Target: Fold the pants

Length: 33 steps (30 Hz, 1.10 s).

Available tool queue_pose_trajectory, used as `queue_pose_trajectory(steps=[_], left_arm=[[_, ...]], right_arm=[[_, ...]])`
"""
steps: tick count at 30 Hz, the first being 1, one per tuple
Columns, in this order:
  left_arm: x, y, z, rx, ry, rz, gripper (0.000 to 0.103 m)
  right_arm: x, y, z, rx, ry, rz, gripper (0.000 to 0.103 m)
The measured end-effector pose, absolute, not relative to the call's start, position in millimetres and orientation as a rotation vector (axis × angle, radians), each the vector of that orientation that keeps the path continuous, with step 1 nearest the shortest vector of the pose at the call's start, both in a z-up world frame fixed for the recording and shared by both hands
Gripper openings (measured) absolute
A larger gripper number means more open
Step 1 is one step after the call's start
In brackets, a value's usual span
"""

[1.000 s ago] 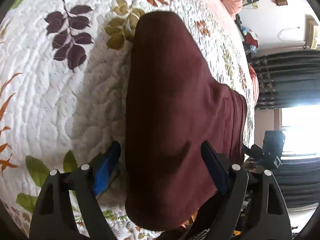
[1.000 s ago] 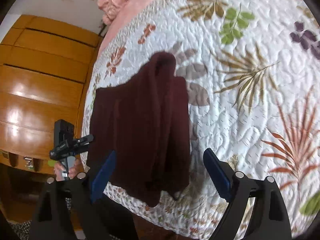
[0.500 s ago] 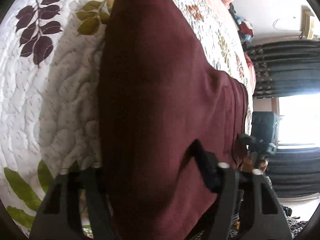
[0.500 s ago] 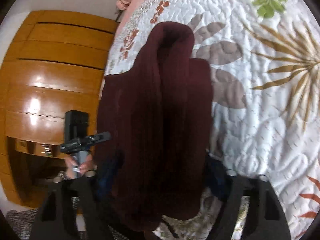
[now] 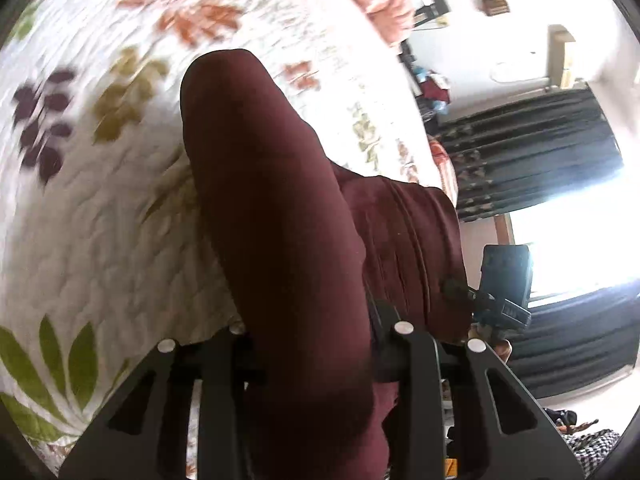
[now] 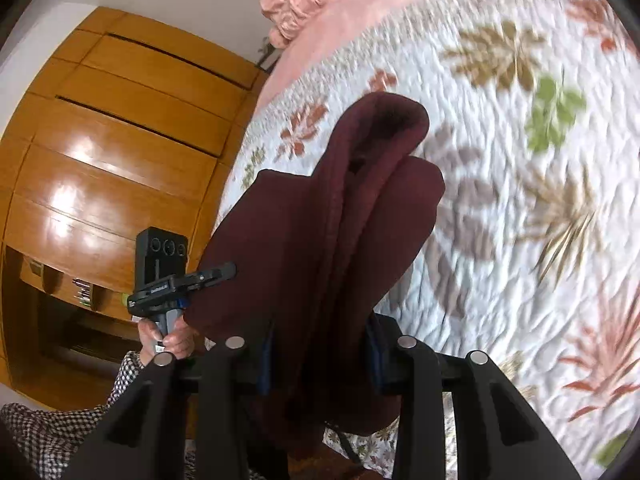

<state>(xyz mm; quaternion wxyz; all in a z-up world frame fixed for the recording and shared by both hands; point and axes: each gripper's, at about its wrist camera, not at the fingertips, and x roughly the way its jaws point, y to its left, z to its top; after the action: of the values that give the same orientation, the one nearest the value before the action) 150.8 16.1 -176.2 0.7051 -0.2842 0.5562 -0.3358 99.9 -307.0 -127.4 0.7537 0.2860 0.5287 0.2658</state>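
Observation:
Dark maroon pants point(image 5: 280, 208) lie folded lengthwise on the leaf-print quilt point(image 5: 100, 220), their near end raised off the bed. My left gripper point(image 5: 308, 344) has its jaws closing, the near edge of the cloth bunched between the pads. In the right wrist view the pants point(image 6: 320, 220) rise in a thick fold between the fingers of my right gripper point(image 6: 320, 348), whose jaws are also closing with the blue pads pressed on the fabric. Each camera catches the other gripper at the pants' opposite corner: the right one point(image 5: 500, 304), and the left one point(image 6: 176, 280) in a hand point(image 6: 168, 332).
The quilt point(image 6: 520, 160) stretches far beyond the pants. A pink blanket point(image 6: 320, 12) lies at the head of the bed. A wooden wardrobe point(image 6: 100, 140) stands on one side, dark curtains point(image 5: 540, 152) and a bright window on the other.
Both grippers went from wide open around the pants' near edge to pinched on the cloth. That edge has come up off the quilt and both cameras have risen.

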Motion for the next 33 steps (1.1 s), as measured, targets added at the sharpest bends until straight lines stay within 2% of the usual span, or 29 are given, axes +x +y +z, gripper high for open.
queue_pose_trajectory(steps=[9, 15, 23, 33], left_arm=[[208, -27, -137, -0.58, 1.103, -0.778, 0.031], [254, -50, -147, -0.544, 1.124, -0.732, 0.031], [274, -61, -170, -0.48, 1.176, -0.696, 0.031], [274, -56, -160, -0.485, 1.086, -0.735, 0.031]], right_arm=[[153, -344, -81, 0.53, 1.059, 0.543, 0.035], [197, -365, -102, 0.53, 1.092, 0.494, 0.035], [225, -371, -144, 0.553, 1.148, 0.47, 0.035], [225, -377, -126, 0.49, 1.073, 0.501, 0.035]])
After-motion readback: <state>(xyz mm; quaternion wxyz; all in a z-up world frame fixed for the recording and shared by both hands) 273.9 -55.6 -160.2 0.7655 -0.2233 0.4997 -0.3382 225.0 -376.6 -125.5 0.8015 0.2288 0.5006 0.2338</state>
